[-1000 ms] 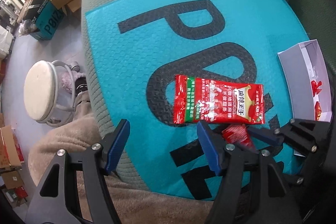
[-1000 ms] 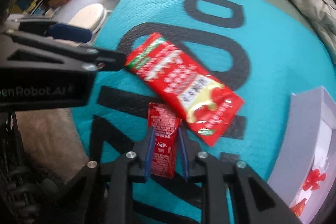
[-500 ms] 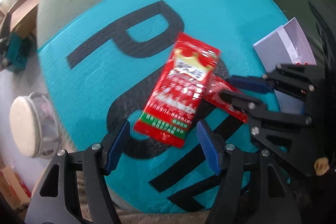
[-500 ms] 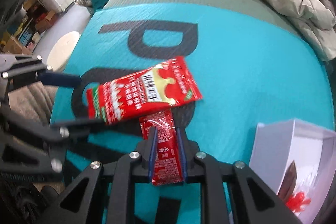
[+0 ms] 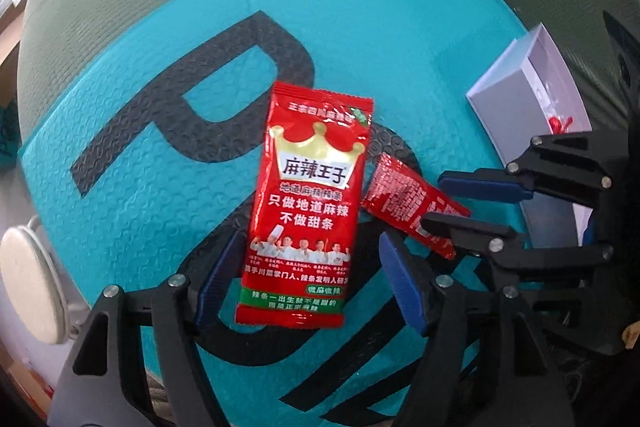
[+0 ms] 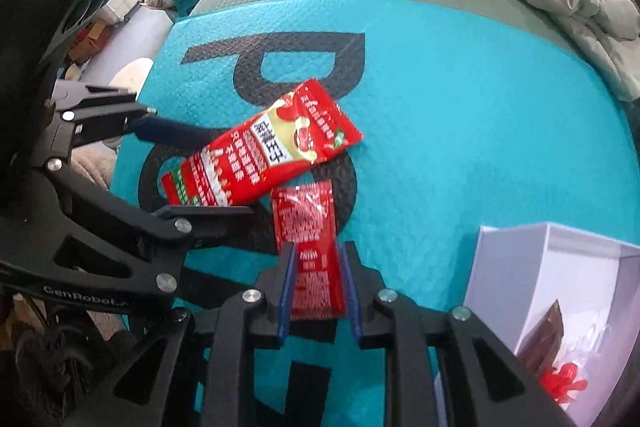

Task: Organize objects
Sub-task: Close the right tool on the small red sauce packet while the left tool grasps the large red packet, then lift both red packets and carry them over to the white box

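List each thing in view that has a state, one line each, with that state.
left gripper: jaws have just been opening, astride the large packet's lower end.
right gripper: shut on the small sachet.
large red snack packet: lying flat, face up on the mat.
small red sachet: flat on the mat, far end beside the large packet.
white box: open, some items inside.
teal mat: spread flat.

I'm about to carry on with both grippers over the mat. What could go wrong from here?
1. The left gripper, whose fingers have just been opening, straddles the large red snack packet without pressing it; closing off-centre may only nudge it.
2. The small ketchup sachet sits between the right gripper fingers, barely gripped; it could slip out on lifting.
3. The grippers are crowded beside the white box, so they may collide.
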A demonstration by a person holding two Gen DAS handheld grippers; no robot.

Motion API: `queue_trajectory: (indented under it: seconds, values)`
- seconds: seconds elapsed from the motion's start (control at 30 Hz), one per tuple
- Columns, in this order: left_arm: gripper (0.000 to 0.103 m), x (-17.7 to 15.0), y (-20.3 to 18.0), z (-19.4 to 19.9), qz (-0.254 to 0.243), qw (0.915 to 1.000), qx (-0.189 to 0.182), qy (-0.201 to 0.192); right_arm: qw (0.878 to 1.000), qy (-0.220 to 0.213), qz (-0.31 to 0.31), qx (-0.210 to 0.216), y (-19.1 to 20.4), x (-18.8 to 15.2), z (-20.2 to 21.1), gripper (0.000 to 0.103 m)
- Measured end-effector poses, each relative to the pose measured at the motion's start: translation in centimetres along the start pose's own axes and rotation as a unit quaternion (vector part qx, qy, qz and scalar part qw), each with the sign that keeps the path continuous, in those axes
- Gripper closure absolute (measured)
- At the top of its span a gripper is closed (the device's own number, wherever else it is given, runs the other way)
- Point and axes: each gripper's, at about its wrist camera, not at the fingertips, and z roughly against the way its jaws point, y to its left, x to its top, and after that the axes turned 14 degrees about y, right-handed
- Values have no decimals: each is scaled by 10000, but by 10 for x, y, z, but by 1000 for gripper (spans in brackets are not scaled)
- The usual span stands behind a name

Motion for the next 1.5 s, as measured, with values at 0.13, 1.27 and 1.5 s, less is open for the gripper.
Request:
queue_trajectory:
  seconds: [0.13, 1.27, 1.5]
  values:
    - [32, -2, 0, -1, -85, 9999, -2, -74, 9999, -27, 136, 43, 5, -6, 0, 76]
    - [52, -39, -4, 1, 206, 9980, 487, -340, 9986, -501, 32, -140, 17, -55, 5, 75]
    - [52, -42, 0, 1, 258, 9973, 563, -384, 9985, -498, 40, -236, 22, -50, 2, 57]
